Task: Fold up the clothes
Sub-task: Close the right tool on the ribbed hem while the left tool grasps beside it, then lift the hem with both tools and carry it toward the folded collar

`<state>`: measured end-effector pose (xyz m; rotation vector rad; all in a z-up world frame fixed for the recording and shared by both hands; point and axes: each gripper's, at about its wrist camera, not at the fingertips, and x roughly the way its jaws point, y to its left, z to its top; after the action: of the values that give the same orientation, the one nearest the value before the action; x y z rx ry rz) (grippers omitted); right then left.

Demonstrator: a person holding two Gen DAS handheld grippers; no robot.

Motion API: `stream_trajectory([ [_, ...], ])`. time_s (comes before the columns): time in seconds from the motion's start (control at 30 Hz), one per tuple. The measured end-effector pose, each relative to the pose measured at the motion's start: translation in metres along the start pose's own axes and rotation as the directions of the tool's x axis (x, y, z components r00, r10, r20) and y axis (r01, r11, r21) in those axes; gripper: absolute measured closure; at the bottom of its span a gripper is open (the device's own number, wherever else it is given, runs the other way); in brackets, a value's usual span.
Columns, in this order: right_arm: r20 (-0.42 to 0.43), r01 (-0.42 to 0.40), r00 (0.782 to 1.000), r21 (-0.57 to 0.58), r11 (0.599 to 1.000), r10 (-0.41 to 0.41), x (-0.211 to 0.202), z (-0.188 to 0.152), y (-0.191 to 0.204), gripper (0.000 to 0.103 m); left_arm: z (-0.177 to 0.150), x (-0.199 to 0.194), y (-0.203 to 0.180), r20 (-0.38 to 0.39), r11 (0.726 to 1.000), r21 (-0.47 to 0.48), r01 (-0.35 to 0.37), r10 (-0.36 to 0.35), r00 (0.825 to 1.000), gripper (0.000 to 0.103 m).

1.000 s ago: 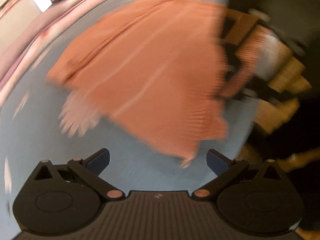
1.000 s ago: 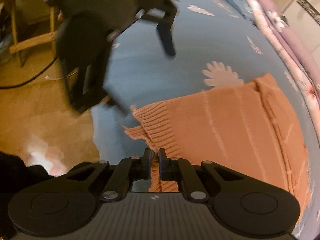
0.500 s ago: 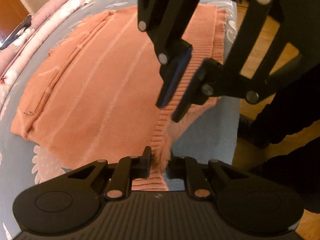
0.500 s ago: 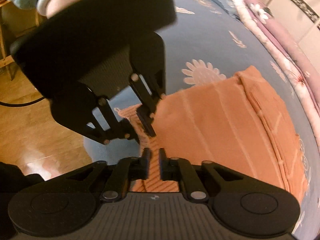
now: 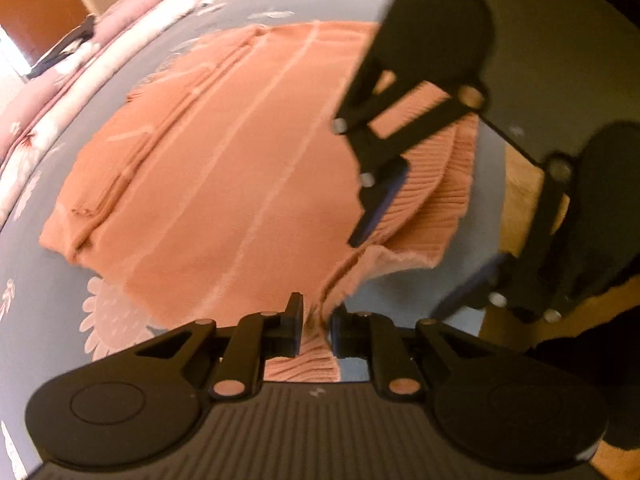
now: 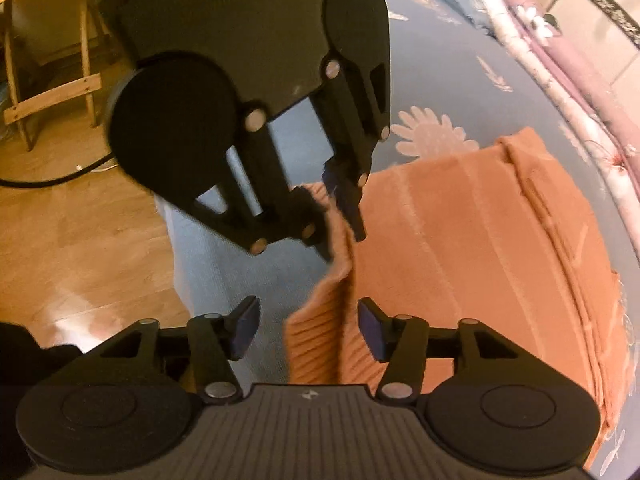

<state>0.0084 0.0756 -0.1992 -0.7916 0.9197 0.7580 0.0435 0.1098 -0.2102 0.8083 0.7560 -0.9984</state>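
Observation:
An orange knit sweater (image 5: 240, 168) lies spread flat on the bed, its ribbed hem at the near bed edge. My left gripper (image 5: 316, 320) is shut on a lifted fold of that hem. In the right wrist view the sweater (image 6: 480, 240) spreads to the right, and the left gripper (image 6: 340, 220) pinches the hem just ahead. My right gripper (image 6: 308, 330) stands open, with the ribbed hem lying loose between its blue pads (image 6: 372, 332). Seen from the left wrist, the right gripper (image 5: 400, 276) hovers over the hem corner with its fingers spread.
The bed sheet (image 5: 40, 300) is blue with white flowers. A folded pink floral quilt (image 6: 560, 40) runs along the far side. Past the bed edge are a wooden floor (image 6: 80, 240), a black cable (image 6: 60, 180) and a wooden stool (image 6: 52, 92).
My right gripper has opened and let go of the hem. My left gripper, open one second ago, came in and shut on the hem, and still holds it.

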Motion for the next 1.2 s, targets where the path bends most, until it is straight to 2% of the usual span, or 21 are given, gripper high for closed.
stream_trajectory([
  [0.1, -0.004, 0.072, 0.997, -0.020, 0.997, -0.072, 0.001, -0.004, 0.002, 0.037, 0.000, -0.004, 0.005, 0.014, 1.000, -0.026, 0.007, -0.007, 1.000, 0.091],
  [0.17, -0.012, 0.086, 0.996, -0.027, 0.996, -0.086, 0.005, -0.005, -0.003, 0.039, -0.001, -0.005, 0.006, 0.015, 0.999, -0.038, 0.009, -0.009, 1.000, 0.091],
  [0.2, -0.028, 0.080, 0.996, -0.016, 0.997, -0.080, 0.007, -0.005, -0.008, 0.043, -0.002, -0.005, 0.006, 0.014, 0.999, -0.040, 0.010, -0.010, 1.000, 0.091],
  [0.27, -0.058, 0.068, 0.996, 0.005, 0.998, -0.068, 0.010, -0.005, -0.017, 0.087, -0.002, -0.004, 0.005, 0.011, 0.999, -0.034, 0.009, -0.009, 1.000, 0.091],
  [0.3, -0.069, 0.064, 0.996, 0.014, 0.998, -0.063, 0.011, -0.004, -0.020, 0.093, -0.001, -0.004, 0.004, 0.009, 1.000, -0.029, 0.008, -0.008, 1.000, 0.087],
  [0.37, -0.075, 0.059, 0.996, 0.029, 0.998, -0.057, 0.009, -0.004, -0.025, 0.095, 0.000, -0.004, 0.000, 0.002, 1.000, -0.001, -0.007, 0.007, 1.000, 0.081],
  [0.43, -0.080, 0.055, 0.995, 0.042, 0.998, -0.051, 0.008, -0.003, -0.028, 0.095, 0.002, -0.004, -0.005, -0.001, 0.999, 0.042, -0.032, 0.032, 0.999, 0.065],
  [0.47, -0.079, 0.054, 0.996, 0.047, 0.997, -0.050, 0.006, -0.003, -0.029, 0.095, 0.003, -0.004, -0.009, 0.007, 0.995, 0.081, -0.050, 0.050, 0.999, 0.052],
  [0.5, -0.078, 0.053, 0.996, 0.050, 0.997, -0.049, 0.005, -0.003, -0.029, 0.095, 0.004, -0.005, -0.013, 0.022, 0.989, 0.128, -0.068, 0.066, 0.998, 0.044],
  [0.57, -0.079, 0.052, 0.996, 0.055, 0.997, -0.047, 0.003, -0.002, -0.030, 0.095, 0.006, -0.004, -0.019, 0.044, 0.977, 0.199, -0.078, 0.071, 0.997, 0.043],
  [0.63, -0.081, 0.049, 0.996, 0.060, 0.997, -0.044, 0.002, -0.001, -0.032, 0.095, 0.010, 0.000, -0.023, 0.043, 0.969, 0.239, -0.059, 0.050, 0.998, 0.043],
  [0.67, -0.080, 0.048, 0.996, 0.061, 0.997, -0.043, 0.002, -0.001, -0.033, 0.095, 0.011, 0.002, -0.025, 0.045, 0.965, 0.257, -0.050, 0.040, 0.998, 0.045],
  [0.73, -0.081, 0.049, 0.996, 0.063, 0.997, -0.044, 0.000, -0.002, -0.035, 0.095, 0.014, 0.007, -0.028, 0.038, 0.956, 0.290, -0.041, 0.031, 0.999, 0.062],
  [0.77, -0.085, 0.055, 0.995, 0.066, 0.996, -0.049, 0.000, -0.006, -0.036, 0.095, 0.016, 0.009, -0.029, 0.031, 0.954, 0.299, -0.036, 0.028, 0.999, 0.085],
  [0.8, -0.089, 0.061, 0.995, 0.070, 0.996, -0.054, -0.001, -0.009, -0.036, 0.095, 0.018, 0.011, -0.029, 0.022, 0.953, 0.301, -0.030, 0.024, 0.999, 0.096],
  [0.93, -0.107, 0.084, 0.991, 0.084, 0.993, -0.075, -0.003, -0.022, -0.039, 0.092, 0.023, 0.012, -0.025, 0.010, 0.960, 0.280, -0.018, 0.016, 1.000, 0.097],
  [1.0, -0.115, 0.096, 0.990, 0.091, 0.991, -0.086, -0.004, -0.029, -0.041, 0.080, 0.024, 0.010, -0.021, 0.006, 0.964, 0.267, -0.016, 0.015, 1.000, 0.097],
  [1.03, -0.120, 0.102, 0.989, 0.094, 0.990, -0.091, -0.005, -0.032, -0.041, 0.065, 0.024, 0.009, -0.020, 0.006, 0.965, 0.262, -0.017, 0.016, 1.000, 0.097],
  [1.07, -0.124, 0.108, 0.988, 0.098, 0.989, -0.096, -0.005, -0.035, -0.042, 0.058, 0.025, 0.007, -0.019, 0.007, 0.967, 0.255, -0.020, 0.019, 1.000, 0.097],
  [1.2, -0.142, 0.132, 0.983, 0.111, 0.985, -0.116, -0.008, -0.049, -0.045, 0.058, 0.031, 0.001, -0.011, 0.020, 0.977, 0.208, -0.037, 0.034, 0.999, 0.097],
])
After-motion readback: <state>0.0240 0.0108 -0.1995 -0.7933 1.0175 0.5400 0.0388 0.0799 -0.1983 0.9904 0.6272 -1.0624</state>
